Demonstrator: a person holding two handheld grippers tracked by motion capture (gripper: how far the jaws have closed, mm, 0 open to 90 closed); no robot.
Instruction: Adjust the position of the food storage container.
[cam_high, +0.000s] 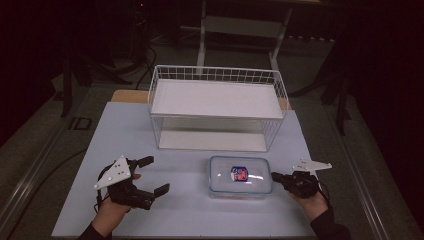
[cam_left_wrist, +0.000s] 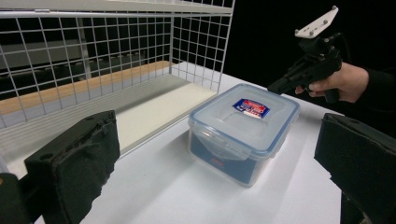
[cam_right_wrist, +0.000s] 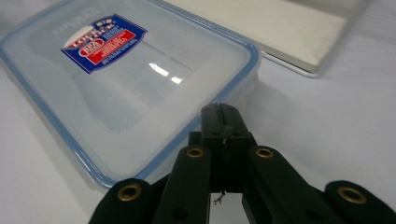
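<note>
Clear plastic box on white table before wire basket, closed empty right gripper at its rim, left gripper spread wide: likely skid or tip under sideways push.

Dim lab: white-covered table, bare floor, cables, stand legs.

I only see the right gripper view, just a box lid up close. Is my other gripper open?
Observer: Yes, the left gripper stands wide open, left of the plastic box.
Operator: What's behind the box?
Observer: A white wire basket, with nothing in it.
Operator: Am I touching the box?
Observer: Your shut right gripper has its tips at the box's right edge; actual contact is hard to tell.
</note>
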